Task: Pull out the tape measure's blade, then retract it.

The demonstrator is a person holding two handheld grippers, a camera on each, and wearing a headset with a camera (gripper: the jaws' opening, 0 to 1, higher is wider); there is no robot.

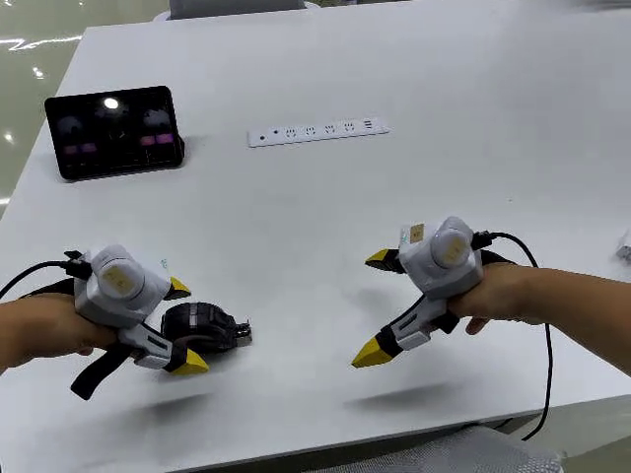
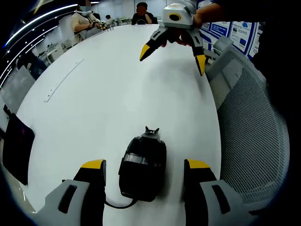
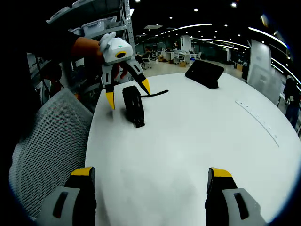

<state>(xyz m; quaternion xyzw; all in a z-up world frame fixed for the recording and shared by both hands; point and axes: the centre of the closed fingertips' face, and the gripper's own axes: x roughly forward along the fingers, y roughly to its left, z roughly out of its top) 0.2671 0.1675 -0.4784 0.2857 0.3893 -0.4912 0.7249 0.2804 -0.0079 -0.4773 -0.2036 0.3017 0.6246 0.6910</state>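
A black tape measure (image 1: 202, 325) lies on the white table (image 1: 414, 69) near its front left edge, its blade tip (image 1: 244, 333) pointing right and the blade pulled in. My left gripper (image 1: 185, 325) straddles it, open, with a gap on each side. In the left gripper view the tape measure (image 2: 143, 165) sits between the yellow fingertips (image 2: 93, 165) without touching them. My right gripper (image 1: 374, 305) hovers open to the right, nothing between its jaws. From the right gripper view, the tape measure (image 3: 133, 106) lies under the left gripper (image 3: 128, 93), while the right gripper (image 3: 151, 173) is over bare table.
A white power strip (image 1: 317, 131) lies mid-table, and a black tablet (image 1: 115, 130) stands at the back left. A grey mesh chair (image 2: 249, 132) stands along the near table edge. The tape measure's black strap (image 3: 153, 94) trails behind it.
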